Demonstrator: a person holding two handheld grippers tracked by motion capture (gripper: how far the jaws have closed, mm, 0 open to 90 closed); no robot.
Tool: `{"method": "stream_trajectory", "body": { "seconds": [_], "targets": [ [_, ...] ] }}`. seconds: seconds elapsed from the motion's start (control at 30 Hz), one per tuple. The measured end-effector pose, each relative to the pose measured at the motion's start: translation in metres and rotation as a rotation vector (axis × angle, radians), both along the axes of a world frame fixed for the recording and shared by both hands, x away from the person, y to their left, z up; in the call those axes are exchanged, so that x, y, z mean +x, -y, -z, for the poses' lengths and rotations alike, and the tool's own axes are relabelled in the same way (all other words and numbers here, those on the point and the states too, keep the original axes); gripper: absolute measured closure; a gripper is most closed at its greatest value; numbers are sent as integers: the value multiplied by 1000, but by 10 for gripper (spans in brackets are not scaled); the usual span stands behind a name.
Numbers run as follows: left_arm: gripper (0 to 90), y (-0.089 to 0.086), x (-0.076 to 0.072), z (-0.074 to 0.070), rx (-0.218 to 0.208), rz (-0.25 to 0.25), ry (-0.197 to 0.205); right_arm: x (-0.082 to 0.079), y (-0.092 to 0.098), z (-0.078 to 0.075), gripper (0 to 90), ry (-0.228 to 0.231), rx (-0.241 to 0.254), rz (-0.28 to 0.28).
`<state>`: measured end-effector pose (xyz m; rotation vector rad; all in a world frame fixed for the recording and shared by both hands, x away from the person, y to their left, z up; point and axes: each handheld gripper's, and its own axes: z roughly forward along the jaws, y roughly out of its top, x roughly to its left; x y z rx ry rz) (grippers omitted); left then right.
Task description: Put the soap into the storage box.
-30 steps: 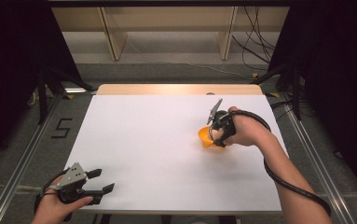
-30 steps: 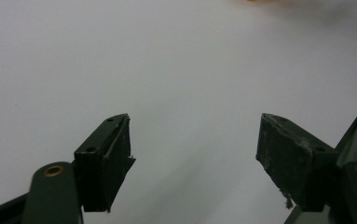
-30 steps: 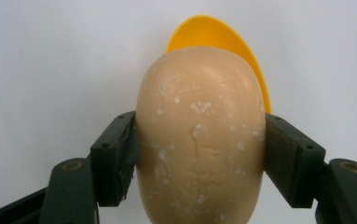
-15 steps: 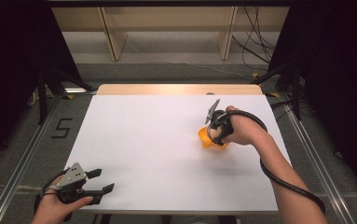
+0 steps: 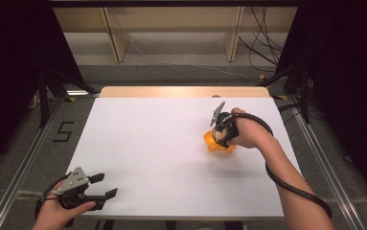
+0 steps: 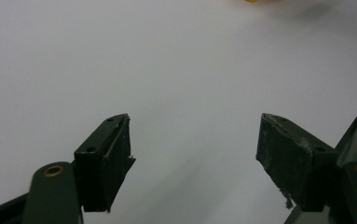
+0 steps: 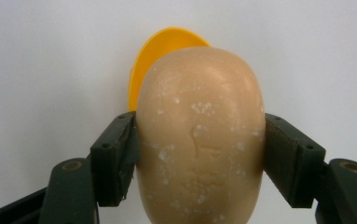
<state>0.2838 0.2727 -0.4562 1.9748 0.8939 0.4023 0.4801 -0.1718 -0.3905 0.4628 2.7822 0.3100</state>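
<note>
You face a white table (image 5: 147,158) on grey floor (image 5: 23,143), a wooden shelf (image 5: 171,28) behind, dark curtains (image 5: 8,57) flanking.

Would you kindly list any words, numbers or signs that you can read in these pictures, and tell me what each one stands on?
"5": a black figure marked on the grey floor left of the white table, seen in the high view.
No other text is readable: the tan egg-shaped object, the yellow piece behind it, and the left gripper and right gripper bear no lettering that shows.
</note>
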Motion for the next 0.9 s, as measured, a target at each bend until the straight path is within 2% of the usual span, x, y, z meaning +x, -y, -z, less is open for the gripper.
{"method": "stream_trajectory", "body": {
  "seconds": [0.43,0.5,0.63,0.67,0.77,0.83,0.87,0.9],
  "targets": [
    [258,0,0,0,0,0,0,5,1,6,334,-5,-17,5],
    [258,0,0,0,0,0,0,7,2,7,334,14,-45,-16],
    [258,0,0,0,0,0,0,8,2,9,335,-1,-40,-23],
    [258,0,0,0,-7,-2,0,10,2,10,335,3,-44,-40],
    [258,0,0,0,-8,-2,-1,10,1,12,336,-3,-44,-28],
    [258,0,0,0,-8,-2,0,13,2,14,336,-2,-48,-63],
    [258,0,0,0,-8,-2,0,12,1,15,336,-17,-48,-32],
    [258,0,0,0,-8,-2,0,12,1,15,336,-17,-48,-32]
  ]
}}
